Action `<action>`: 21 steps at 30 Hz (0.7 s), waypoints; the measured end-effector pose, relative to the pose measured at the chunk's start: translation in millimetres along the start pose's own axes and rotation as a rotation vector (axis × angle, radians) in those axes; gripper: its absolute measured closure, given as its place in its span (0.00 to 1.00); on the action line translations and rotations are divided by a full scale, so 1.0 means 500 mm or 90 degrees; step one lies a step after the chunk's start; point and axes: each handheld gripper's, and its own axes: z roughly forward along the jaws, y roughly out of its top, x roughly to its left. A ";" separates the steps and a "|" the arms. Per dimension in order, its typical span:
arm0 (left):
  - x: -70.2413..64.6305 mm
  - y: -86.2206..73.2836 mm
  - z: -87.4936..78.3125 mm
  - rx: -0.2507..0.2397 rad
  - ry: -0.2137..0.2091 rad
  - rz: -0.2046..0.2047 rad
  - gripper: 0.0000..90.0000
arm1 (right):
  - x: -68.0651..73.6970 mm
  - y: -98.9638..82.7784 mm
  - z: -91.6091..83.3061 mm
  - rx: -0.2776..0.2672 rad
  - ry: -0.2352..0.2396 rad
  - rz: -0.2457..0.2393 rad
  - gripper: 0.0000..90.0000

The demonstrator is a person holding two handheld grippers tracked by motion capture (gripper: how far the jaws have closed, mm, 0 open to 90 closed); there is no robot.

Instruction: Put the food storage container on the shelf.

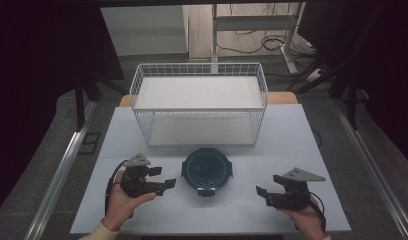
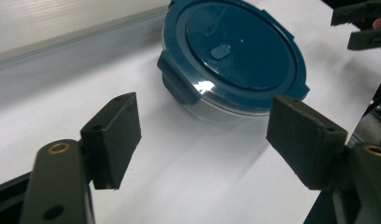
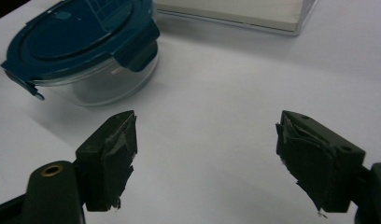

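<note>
A round clear container with a dark teal clip-on lid [image 1: 207,171] sits on the white table, in front of the wire basket. The same container [image 2: 233,56] lies just beyond my left gripper's jaws, and the container [image 3: 83,51] is at the upper left in the right gripper view. My left gripper [image 1: 163,178] is held in a hand just left of the container, open, with nothing between its pads [image 2: 114,137]. My right gripper [image 1: 263,194] is held to the container's right, a short way off, also open and empty, its pads [image 3: 111,158] worn.
A white wire basket [image 1: 199,102] with two shelves stands at the back of the table [image 1: 292,140]. Its base edge [image 3: 235,14] is at the top of the right gripper view. The other gripper's jaws [image 2: 361,25] reach into the left gripper view's top right corner.
</note>
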 end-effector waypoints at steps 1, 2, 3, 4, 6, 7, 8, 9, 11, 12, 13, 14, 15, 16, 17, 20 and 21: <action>0.001 0.002 -0.001 0.000 -0.001 -0.005 0.28 | 0.000 0.000 0.000 0.000 0.000 0.000 0.22; 0.003 0.004 -0.001 0.000 -0.002 -0.009 0.28 | 0.003 0.001 0.000 0.001 0.000 0.001 0.22; 0.004 0.005 -0.001 -0.001 -0.002 -0.017 0.26 | 0.004 0.003 0.002 0.001 -0.007 -0.001 0.22; 0.005 0.007 -0.001 -0.002 -0.002 -0.022 0.25 | 0.006 0.006 0.003 -0.001 -0.010 0.002 0.21; 0.005 0.008 -0.002 -0.003 -0.004 -0.023 0.25 | 0.007 0.008 0.004 0.000 -0.010 0.006 0.21; 0.004 0.012 -0.003 -0.006 -0.007 -0.025 0.25 | 0.007 0.014 0.004 -0.005 -0.005 0.013 0.22; 0.004 0.012 -0.003 -0.006 -0.007 -0.025 0.25 | 0.007 0.014 0.004 -0.005 -0.005 0.013 0.22; 0.004 0.015 -0.003 -0.007 -0.007 -0.026 0.24 | 0.012 0.024 0.005 -0.006 0.002 0.016 0.22; 0.004 0.018 -0.002 -0.008 -0.008 -0.029 0.24 | 0.014 0.027 0.005 -0.005 0.006 0.015 0.21; 0.005 0.023 0.001 -0.006 -0.008 -0.031 0.24 | 0.021 0.038 0.003 -0.003 0.016 0.012 0.20; 0.005 0.023 0.001 -0.006 -0.008 -0.031 0.23 | 0.025 0.043 0.003 -0.004 0.018 0.013 0.20; 0.005 0.026 0.003 -0.006 -0.008 -0.032 0.23 | 0.025 0.043 0.003 -0.004 0.018 0.013 0.20; 0.006 0.030 0.007 -0.002 -0.008 -0.034 0.23 | 0.028 0.048 0.003 0.000 0.022 0.015 0.19; 0.009 0.037 0.014 0.005 -0.012 -0.041 0.23 | 0.033 0.060 0.006 0.006 0.032 0.029 0.17; 0.009 0.037 0.014 0.005 -0.012 -0.041 0.23 | 0.033 0.060 0.006 0.006 0.032 0.029 0.17; 0.011 0.057 0.026 0.017 -0.023 -0.055 0.21 | 0.043 0.082 0.030 0.028 0.056 0.052 0.15; 0.013 0.061 0.029 0.015 -0.027 -0.062 0.21 | 0.046 0.086 0.036 0.031 0.061 0.055 0.14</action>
